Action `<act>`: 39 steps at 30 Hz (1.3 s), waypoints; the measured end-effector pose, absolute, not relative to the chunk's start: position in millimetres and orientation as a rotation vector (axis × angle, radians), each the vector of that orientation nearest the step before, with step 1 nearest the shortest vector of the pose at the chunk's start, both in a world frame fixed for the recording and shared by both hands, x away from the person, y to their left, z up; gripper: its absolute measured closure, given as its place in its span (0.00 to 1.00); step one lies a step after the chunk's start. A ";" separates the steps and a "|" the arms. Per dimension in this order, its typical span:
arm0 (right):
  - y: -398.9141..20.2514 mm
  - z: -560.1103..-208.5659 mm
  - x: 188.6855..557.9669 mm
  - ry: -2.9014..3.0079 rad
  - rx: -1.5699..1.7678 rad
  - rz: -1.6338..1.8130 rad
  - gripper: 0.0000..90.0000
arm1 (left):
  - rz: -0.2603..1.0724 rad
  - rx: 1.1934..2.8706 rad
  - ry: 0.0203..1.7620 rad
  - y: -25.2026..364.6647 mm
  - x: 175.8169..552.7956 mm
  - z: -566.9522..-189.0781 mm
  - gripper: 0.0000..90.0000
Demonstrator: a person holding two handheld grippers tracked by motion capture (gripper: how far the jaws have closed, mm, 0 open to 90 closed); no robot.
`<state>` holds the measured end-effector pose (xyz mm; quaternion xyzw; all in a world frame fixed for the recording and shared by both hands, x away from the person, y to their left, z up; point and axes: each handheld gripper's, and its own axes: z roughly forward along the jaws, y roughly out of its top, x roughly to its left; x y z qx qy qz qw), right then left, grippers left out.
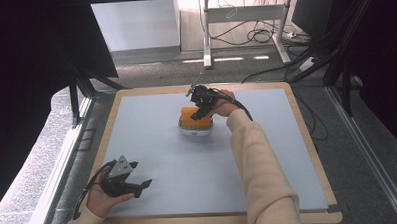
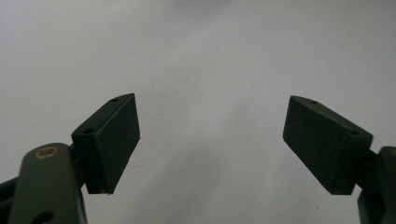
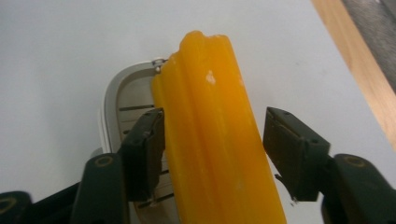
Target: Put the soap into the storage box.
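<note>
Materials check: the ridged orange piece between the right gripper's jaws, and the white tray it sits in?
Ridged orange piece: looks like waxy, semi-glossy plastic or rubber; soft highlights, moulded lengthwise ribs, small white scuffs. Rounded white tray: likely rigid plastic with a smooth matte rim; its slotted floor looks metallic grey, but I can't tell for sure. Right gripper straddles the piece, jaws open.

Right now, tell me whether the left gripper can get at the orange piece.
Probably not yet: the left gripper sits open at the table's near corner, while the right gripper already straddles the orange piece in its white tray.
</note>
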<state>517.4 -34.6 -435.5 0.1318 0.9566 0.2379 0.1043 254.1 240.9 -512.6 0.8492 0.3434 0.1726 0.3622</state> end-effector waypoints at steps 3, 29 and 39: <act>-39.8 -434.0 517.7 2.798 0.432 0.728 0.40 | 0.446 2.186 0.886 241.0 254.4 -512.6 0.21; -96.4 -423.3 459.6 2.636 0.735 0.942 0.25 | 0.458 2.165 0.904 243.2 253.7 -512.0 0.21; -138.3 -431.8 417.8 2.587 0.822 1.005 0.24 | 0.463 2.166 0.903 240.4 252.4 -511.4 0.21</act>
